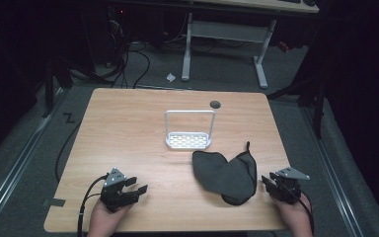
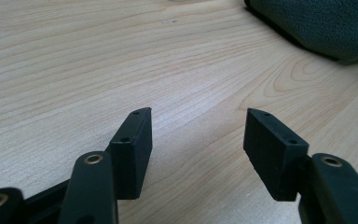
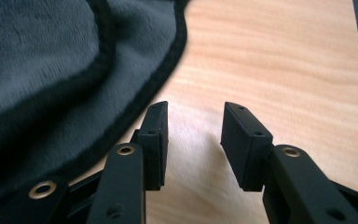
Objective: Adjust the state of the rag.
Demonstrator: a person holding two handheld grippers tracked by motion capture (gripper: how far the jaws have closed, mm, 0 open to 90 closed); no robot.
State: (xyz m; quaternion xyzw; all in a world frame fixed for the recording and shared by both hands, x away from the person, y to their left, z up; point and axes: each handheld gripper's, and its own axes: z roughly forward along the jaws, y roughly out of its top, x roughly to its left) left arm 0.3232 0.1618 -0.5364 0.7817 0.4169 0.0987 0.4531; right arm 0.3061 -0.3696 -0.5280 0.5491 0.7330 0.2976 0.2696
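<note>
The right gripper [image 1: 271, 185] rests low over the near right corner of the counter [image 1: 128, 128], its jaws parted with only bare wood between them, holding nothing. Just beside it, to its left in the high view, lies the dark grey cloth [image 1: 227, 173], crumpled and folded over itself; in the right gripper view the cloth's black-bound hem [image 3: 135, 100] curves close past the left jaw's tip, near it but not between the jaws (whether the hem brushes that jaw cannot be told). The left gripper [image 1: 135, 190] sits at the near left of the counter, jaws spread wide and empty, pointing across the wood toward the cloth, which is well apart from it and appears at the upper right corner of the left gripper view. Farther back, near the counter's middle, stands a small white rack [image 1: 189, 129] with a perforated base and a tall looped handle, just beyond the cloth.
</note>
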